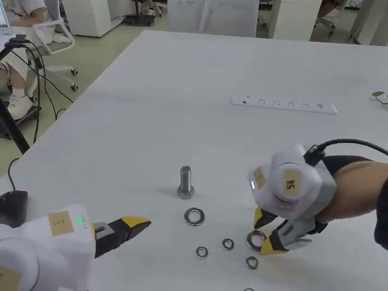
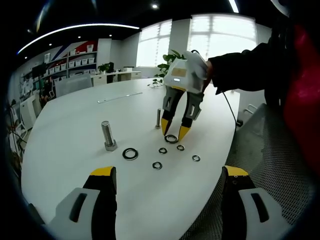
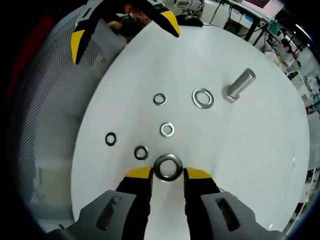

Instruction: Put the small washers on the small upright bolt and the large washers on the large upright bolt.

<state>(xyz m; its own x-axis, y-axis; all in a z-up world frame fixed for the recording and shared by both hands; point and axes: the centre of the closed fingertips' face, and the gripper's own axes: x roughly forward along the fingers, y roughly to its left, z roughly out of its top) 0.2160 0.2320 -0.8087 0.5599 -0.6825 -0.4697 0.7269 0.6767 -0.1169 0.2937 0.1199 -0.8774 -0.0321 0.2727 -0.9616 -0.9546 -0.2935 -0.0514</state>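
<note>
The large bolt (image 1: 185, 182) stands upright mid-table, with one large washer (image 1: 194, 216) lying flat just in front of it. My right gripper (image 1: 267, 241) points down at the table, shut on a second large washer (image 3: 168, 167) that lies at table level between its fingertips (image 3: 140, 174). Several small washers (image 1: 228, 244) are scattered beside it. The small bolt (image 2: 158, 119) stands just behind the right gripper (image 2: 175, 132). My left gripper (image 2: 170, 172) hovers open near the table's front left, with nothing between its jaws.
A white power strip (image 1: 283, 105) lies at the back right of the white table (image 1: 151, 109). An office chair (image 1: 51, 36) and black cables (image 1: 30, 73) stand off the table's left edge. The person's dark sleeve (image 1: 357, 182) reaches in from the right.
</note>
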